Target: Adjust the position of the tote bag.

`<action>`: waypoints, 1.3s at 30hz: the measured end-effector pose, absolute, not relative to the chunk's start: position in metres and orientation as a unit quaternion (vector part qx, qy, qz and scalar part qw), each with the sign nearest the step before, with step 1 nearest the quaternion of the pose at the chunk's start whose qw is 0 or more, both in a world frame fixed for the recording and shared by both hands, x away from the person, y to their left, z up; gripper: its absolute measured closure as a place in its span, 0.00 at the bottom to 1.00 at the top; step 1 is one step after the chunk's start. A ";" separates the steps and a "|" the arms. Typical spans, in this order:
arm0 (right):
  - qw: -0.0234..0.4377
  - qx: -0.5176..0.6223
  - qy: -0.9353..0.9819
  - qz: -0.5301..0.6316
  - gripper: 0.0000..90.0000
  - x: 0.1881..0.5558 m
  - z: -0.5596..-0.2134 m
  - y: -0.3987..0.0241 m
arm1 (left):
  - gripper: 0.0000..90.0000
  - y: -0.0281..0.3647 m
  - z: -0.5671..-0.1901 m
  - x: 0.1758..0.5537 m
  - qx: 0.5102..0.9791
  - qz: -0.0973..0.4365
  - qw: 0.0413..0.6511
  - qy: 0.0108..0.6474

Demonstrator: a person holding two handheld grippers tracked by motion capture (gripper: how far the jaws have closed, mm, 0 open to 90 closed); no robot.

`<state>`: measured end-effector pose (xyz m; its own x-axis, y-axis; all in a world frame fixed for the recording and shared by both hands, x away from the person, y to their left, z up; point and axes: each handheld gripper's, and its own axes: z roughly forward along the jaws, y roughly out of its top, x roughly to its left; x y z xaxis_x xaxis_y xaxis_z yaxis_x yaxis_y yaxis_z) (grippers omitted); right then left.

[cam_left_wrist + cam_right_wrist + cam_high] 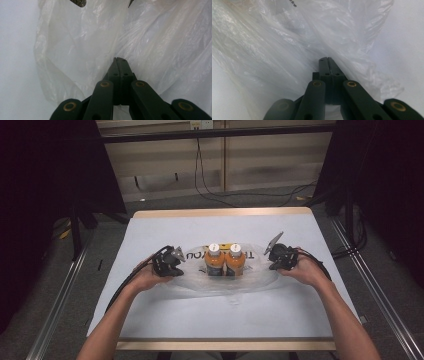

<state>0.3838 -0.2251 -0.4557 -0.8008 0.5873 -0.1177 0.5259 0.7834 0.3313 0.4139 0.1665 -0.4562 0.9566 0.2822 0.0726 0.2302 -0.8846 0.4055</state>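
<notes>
Two orange bottles with white caps, one (214, 260) beside the other (235, 260), stand upright at the middle of the table. They rest on a clear plastic bag (220, 284) with black print that lies spread flat. My left gripper (179, 265) is at the bag's left edge. In the left gripper view its jaws are pressed together on gathered film (82, 50). My right gripper (271, 265) is at the bag's right edge, its jaws likewise shut on crumpled film (287, 42).
A white sheet (160, 312) covers the table, with wooden strips at its near and far edges. Black cables (235, 195) lie on the floor behind. Dark stands and curtains flank the table, and metal rails (55, 310) run along both sides.
</notes>
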 end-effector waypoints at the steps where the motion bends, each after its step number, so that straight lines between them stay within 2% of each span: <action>1: 0.108 0.297 0.938 0.142 1.00 0.384 -0.456 -0.225 | 1.00 0.166 -0.456 0.414 0.969 0.065 0.200 0.132; 12: 0.112 0.293 0.940 0.132 1.00 0.378 -0.455 -0.228 | 1.00 0.184 -0.455 0.408 0.970 0.074 0.190 0.135; 18: 0.107 0.295 0.939 0.143 1.00 0.375 -0.455 -0.232 | 1.00 0.198 -0.457 0.403 0.961 0.070 0.216 0.158; 24: 0.103 0.294 0.940 0.139 1.00 0.372 -0.454 -0.232 | 1.00 0.207 -0.456 0.397 0.965 0.079 0.202 0.146; 39: 0.105 0.296 0.934 0.171 1.00 0.363 -0.457 -0.243 | 1.00 0.223 -0.458 0.388 0.960 0.081 0.216 0.161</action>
